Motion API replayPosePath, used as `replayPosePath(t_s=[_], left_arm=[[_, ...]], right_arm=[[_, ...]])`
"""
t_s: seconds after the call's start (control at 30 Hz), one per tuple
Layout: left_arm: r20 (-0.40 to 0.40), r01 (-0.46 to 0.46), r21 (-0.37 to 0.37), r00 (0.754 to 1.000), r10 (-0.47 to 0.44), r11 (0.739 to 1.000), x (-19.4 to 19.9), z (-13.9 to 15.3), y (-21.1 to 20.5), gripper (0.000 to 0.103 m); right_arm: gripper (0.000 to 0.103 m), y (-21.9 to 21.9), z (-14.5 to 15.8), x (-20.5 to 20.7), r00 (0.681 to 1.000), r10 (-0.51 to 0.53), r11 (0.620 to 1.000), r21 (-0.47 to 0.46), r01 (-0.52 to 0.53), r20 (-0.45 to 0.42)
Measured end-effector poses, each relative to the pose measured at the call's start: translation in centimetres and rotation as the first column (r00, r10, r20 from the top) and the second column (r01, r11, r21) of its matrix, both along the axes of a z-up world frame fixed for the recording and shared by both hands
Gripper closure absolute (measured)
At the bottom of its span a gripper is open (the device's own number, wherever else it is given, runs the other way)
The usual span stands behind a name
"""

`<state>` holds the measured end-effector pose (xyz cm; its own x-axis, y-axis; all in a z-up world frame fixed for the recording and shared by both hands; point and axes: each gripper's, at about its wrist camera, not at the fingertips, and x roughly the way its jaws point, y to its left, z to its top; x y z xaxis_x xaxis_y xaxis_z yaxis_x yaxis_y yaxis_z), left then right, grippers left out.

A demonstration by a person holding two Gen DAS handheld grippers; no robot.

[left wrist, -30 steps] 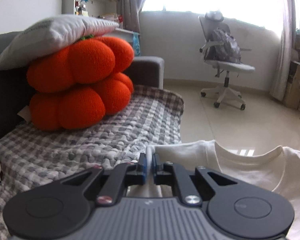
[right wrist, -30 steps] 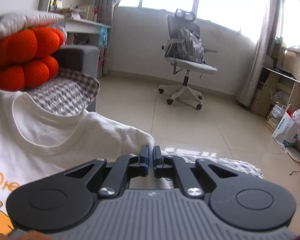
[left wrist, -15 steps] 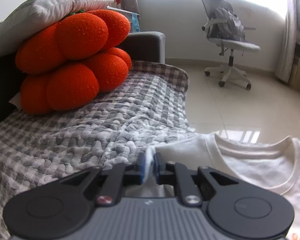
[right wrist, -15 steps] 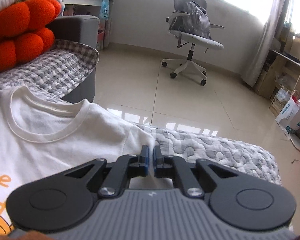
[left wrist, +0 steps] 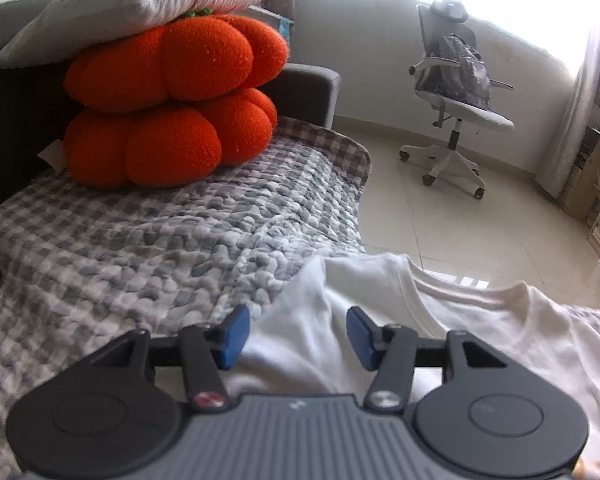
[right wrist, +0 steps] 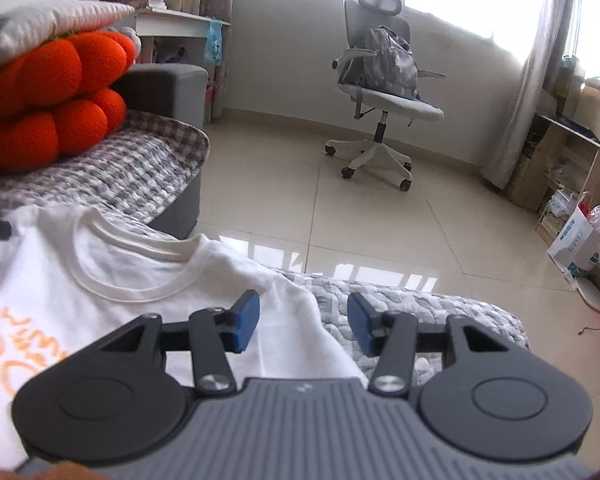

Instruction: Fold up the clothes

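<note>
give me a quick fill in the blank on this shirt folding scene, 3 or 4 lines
1. Both the left hand-held gripper and the right hand-held gripper have their jaws ____.
2. The white t-shirt lies on a grey checked ____.
3. The print on the t-shirt is ____ in colour.
4. A grey backpack sits on the office ____.

Missing words: open; blanket; orange; chair

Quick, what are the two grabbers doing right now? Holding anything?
Left gripper: open, holding nothing, fingers either side of the white T-shirt.
Right gripper: open, holding nothing, over the shirt's shoulder edge.
</note>
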<state>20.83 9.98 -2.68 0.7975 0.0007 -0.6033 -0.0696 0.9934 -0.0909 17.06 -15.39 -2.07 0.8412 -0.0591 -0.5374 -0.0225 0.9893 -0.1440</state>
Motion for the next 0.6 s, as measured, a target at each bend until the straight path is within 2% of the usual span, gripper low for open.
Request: replayPosePath(t_s=[0.17,0.6], left_arm=[[-0.026,0.017,-0.013,1.0,-0.017,1.0,-2.5,0.7,0.0,0.048],[-0.089,0.067,-0.016,0.994,-0.068,0.998,-7.5,0.5,-1.4,0.048]], right_arm=[[0.05,0.2,0.9,-2.0,1.0,0.01,0.999,0.03,-0.01,-0.001],[0.05,0.8,1.8,-7.0,1.0,0.003,0.999,0.048,-0.003,-0.01]])
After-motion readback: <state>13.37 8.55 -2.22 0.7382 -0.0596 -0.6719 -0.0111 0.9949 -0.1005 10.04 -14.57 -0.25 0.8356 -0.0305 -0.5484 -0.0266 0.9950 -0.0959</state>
